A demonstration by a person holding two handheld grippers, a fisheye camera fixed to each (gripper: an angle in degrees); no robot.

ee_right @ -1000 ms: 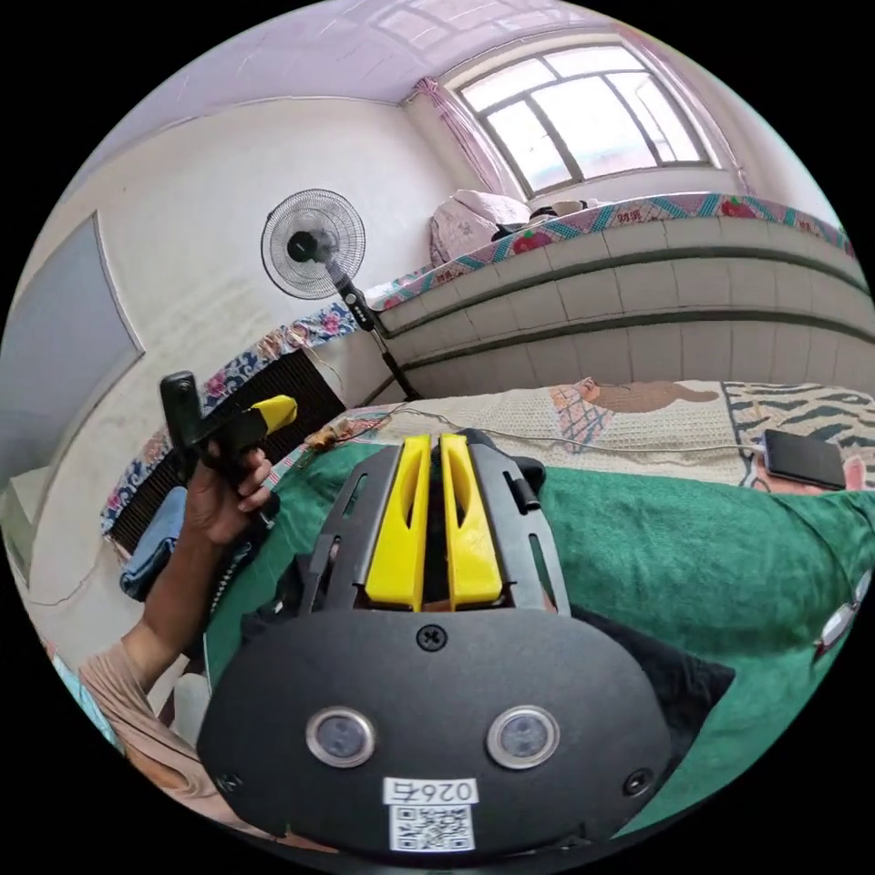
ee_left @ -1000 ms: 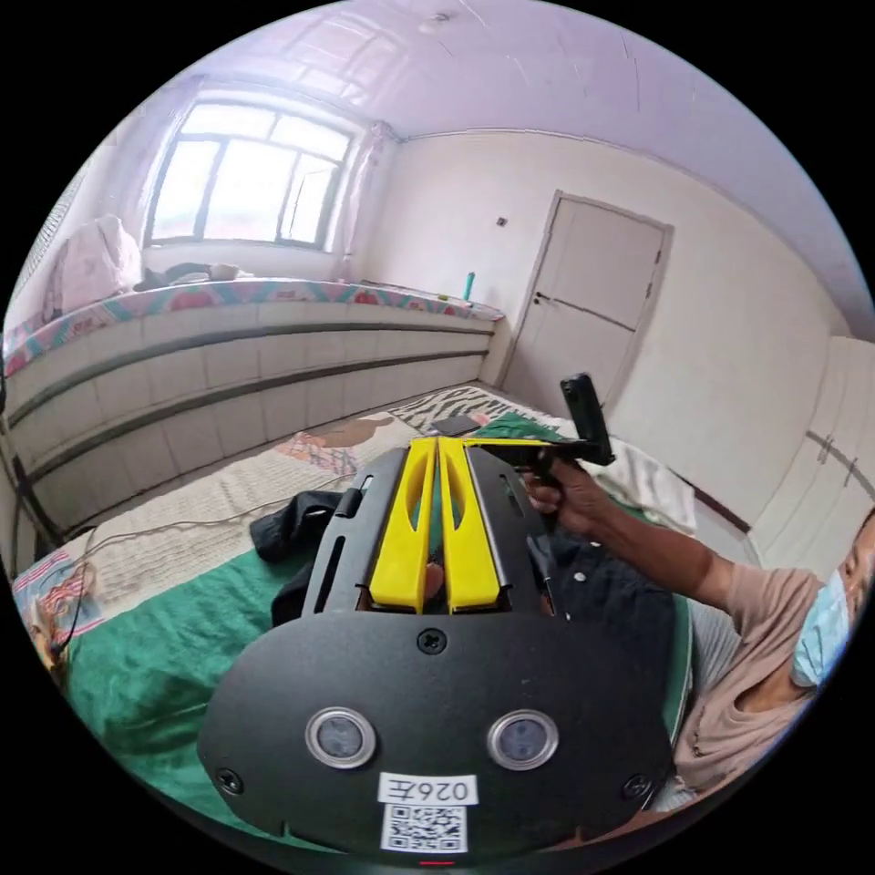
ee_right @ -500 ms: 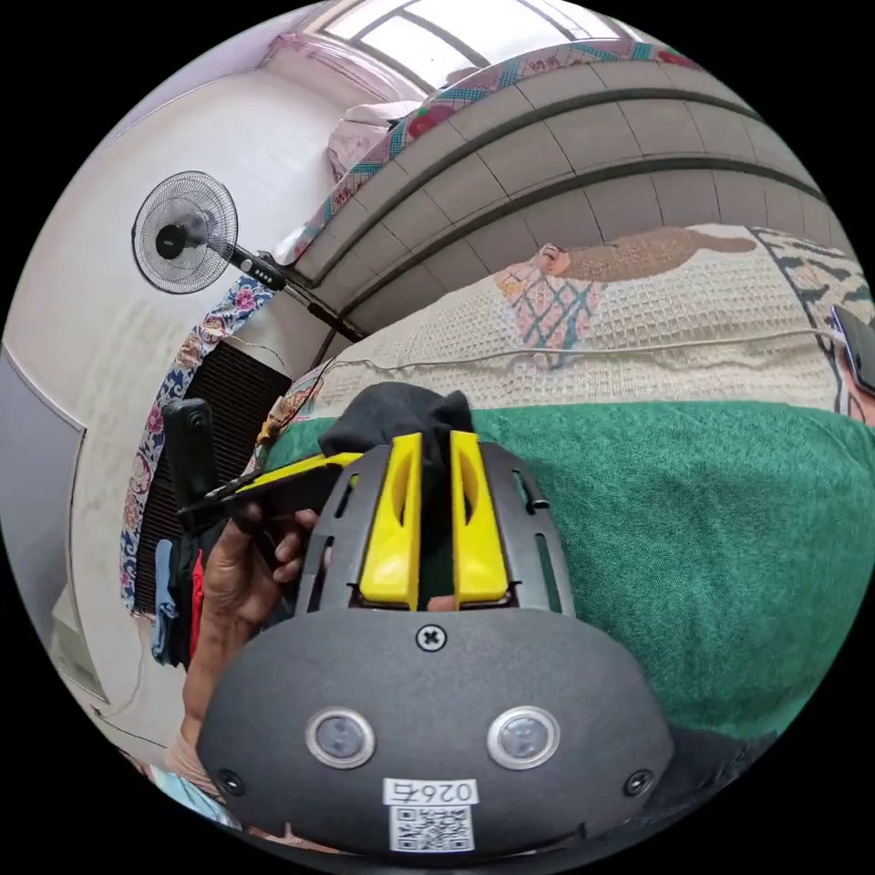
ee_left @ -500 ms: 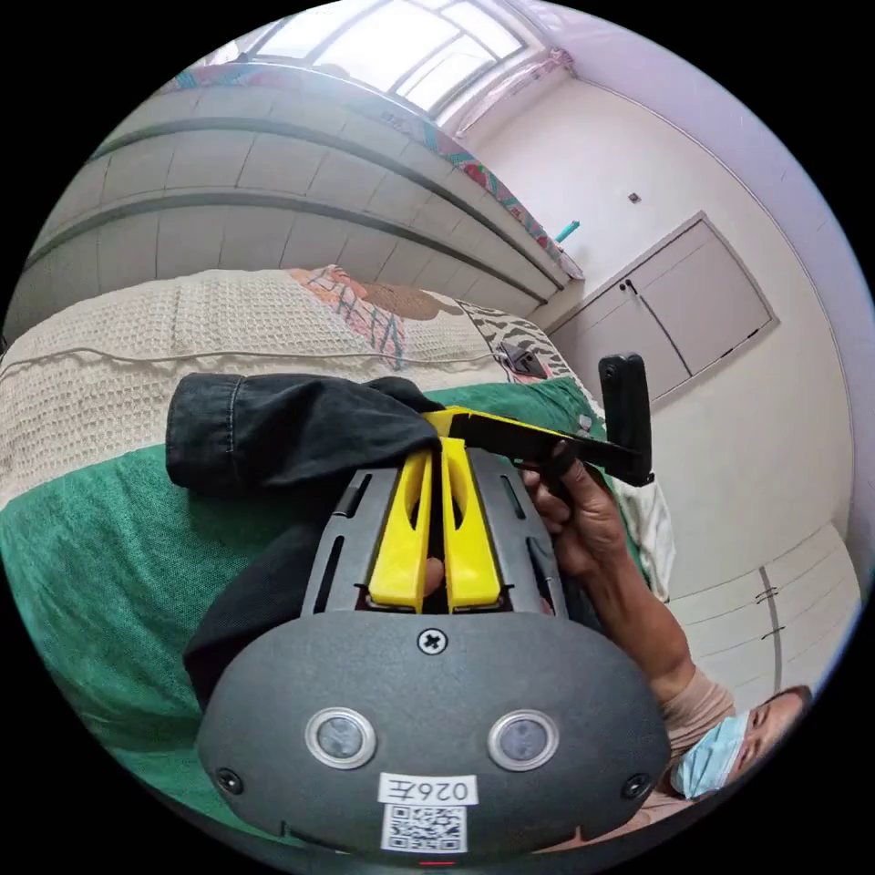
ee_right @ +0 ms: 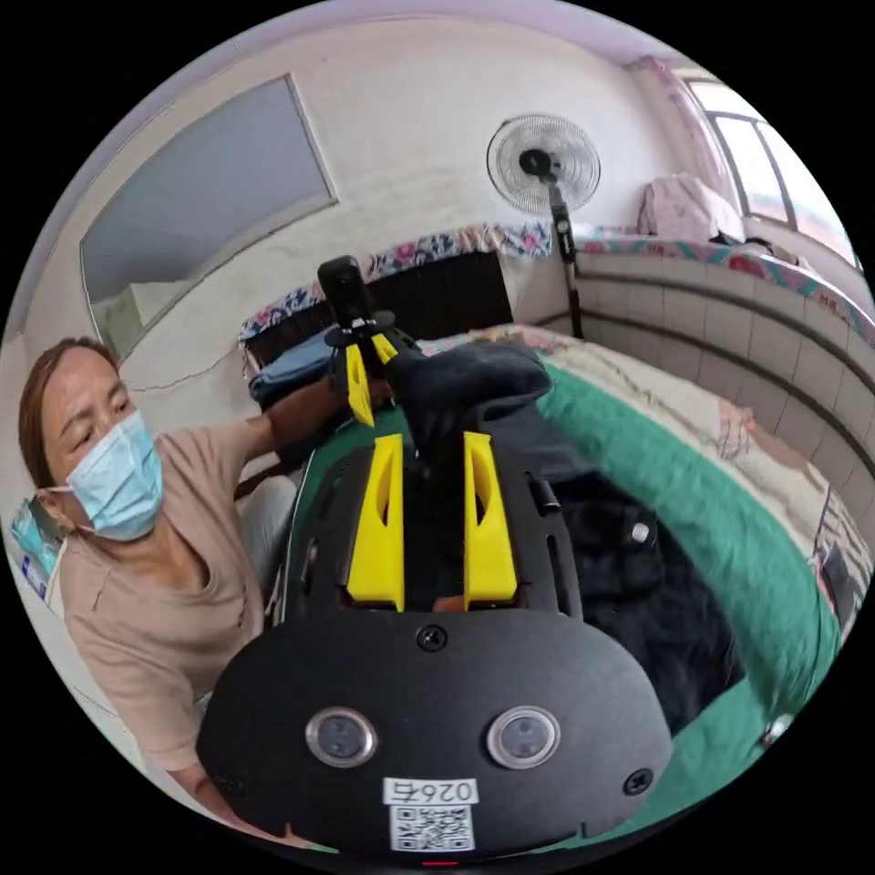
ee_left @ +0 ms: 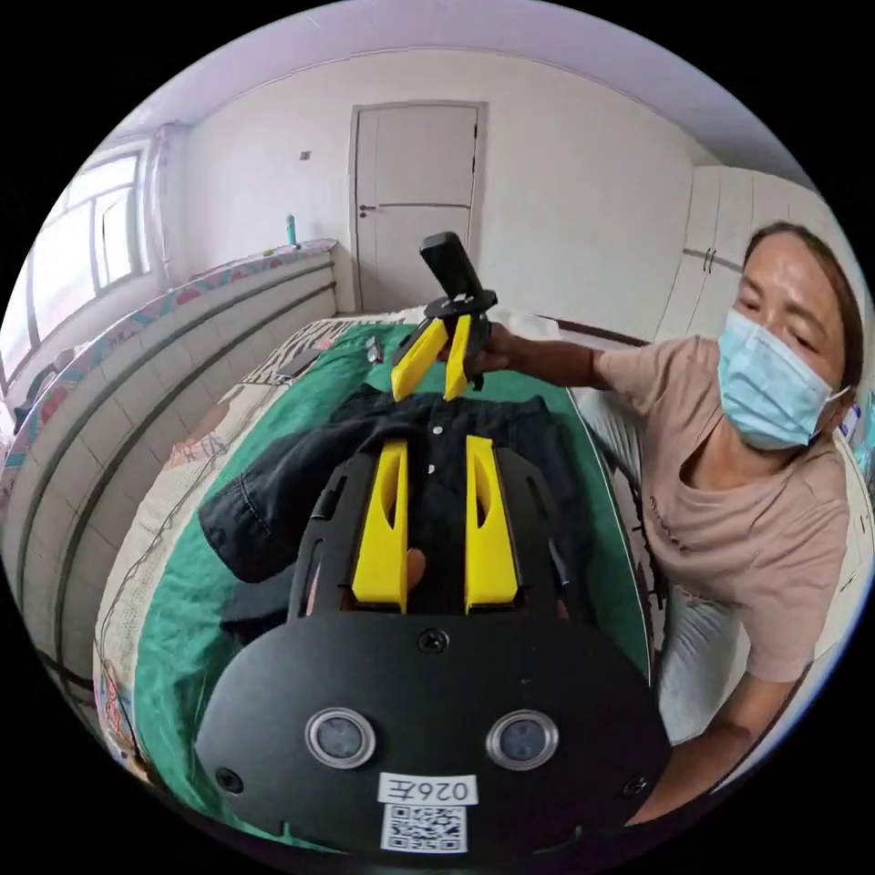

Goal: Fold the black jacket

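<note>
So the left gripper (ee_left: pixel 436 456) has its yellow jaws spread with a clear gap, nothing pinched, and the jacket (ee_left: pixel 301 474) just shows dark through that gap in the middle of the left gripper view. The right gripper (ee_right: pixel 434 451) is the same deal in its own view: jaws apart, black cloth behind them, not clamped on anything as far as I can see.

The right gripper also pops up in the upper middle of the left gripper view, jaws splayed in a V over the far end of the jacket. The left one sits above centre in the right gripper view, partly hidden behind a dark rolled sleeve (ee_right: pixel 474 378), so I can't say from there how it stands.

The jacket is black, rumpled, lying lengthwise on a green blanket (ee_left: pixel 187 620) that runs up the middle of the frame. A line of small pale buttons (ee_left: pixel 437 428) goes down its front, and one sleeve cuff bunches toward the left.

Each gripper body has a white sticker with a code square; skipping the print. The lower part of the jacket is covered by the gripper bodies in both views.
</note>
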